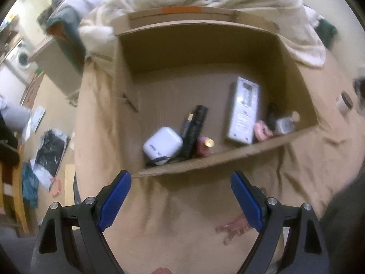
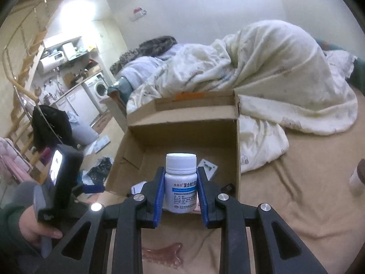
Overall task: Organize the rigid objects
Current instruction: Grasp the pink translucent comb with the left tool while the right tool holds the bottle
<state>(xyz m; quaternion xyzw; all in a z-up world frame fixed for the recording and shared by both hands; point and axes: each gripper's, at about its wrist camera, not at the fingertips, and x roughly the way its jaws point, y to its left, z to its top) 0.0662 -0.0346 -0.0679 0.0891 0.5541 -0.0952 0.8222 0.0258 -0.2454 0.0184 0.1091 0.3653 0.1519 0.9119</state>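
Note:
An open cardboard box (image 1: 127, 73) sits on a tan bedsheet. Inside lie a white earbud-style case (image 1: 162, 145), a black tube (image 1: 194, 130), a pink bottle with a gold cap (image 1: 206, 146), a white flat box (image 1: 244, 111), a pink clip (image 1: 262, 131) and a small clear bottle (image 1: 286, 123). My left gripper (image 1: 180, 202) is open and empty, just in front of the box's near wall. My right gripper (image 2: 181, 194) is shut on a white pill bottle (image 2: 181, 182), held upright in front of the box (image 2: 134, 150).
A pink comb-like scraper (image 2: 164, 255) lies on the sheet below my grippers, also in the left wrist view (image 1: 232, 228). A rumpled cream duvet (image 2: 262, 68) lies behind the box. A small jar (image 2: 358, 178) stands at the right. Clutter covers the floor at left (image 1: 48, 153).

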